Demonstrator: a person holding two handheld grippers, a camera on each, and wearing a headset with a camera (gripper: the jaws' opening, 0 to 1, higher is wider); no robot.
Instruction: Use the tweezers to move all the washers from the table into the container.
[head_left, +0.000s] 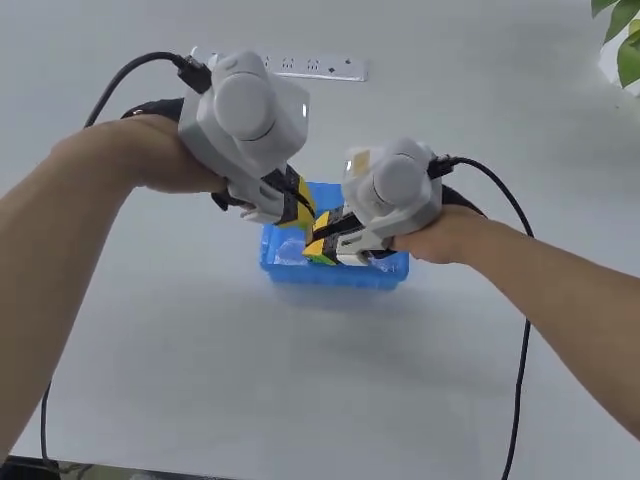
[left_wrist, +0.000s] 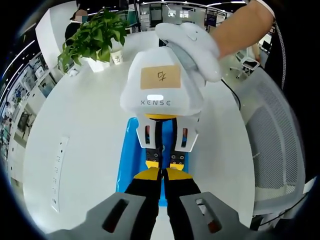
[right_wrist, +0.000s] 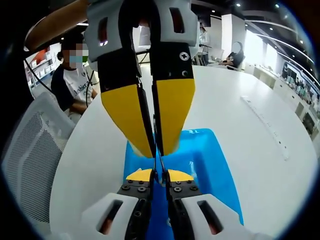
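A: Entry 1: where does the container sit?
B: The blue container (head_left: 300, 272) stands on the white table (head_left: 300, 390); the left claw (head_left: 297, 210) and the right claw (head_left: 322, 248) meet tip to tip just above the container
A: State of the left claw?
B: It points down over the container; jaws drawn together, yellow pads nearly touching
A: And the right claw?
B: Low over the container; jaws likewise together; a thin dark strip (right_wrist: 158, 162) runs between both pairs of pads; too thin to identify, and I cannot tell whether either claw clamps it
A: Surroundings?
B: Power strip (head_left: 300, 65) well beyond the container; potted plant (left_wrist: 92, 37) beyond the container too
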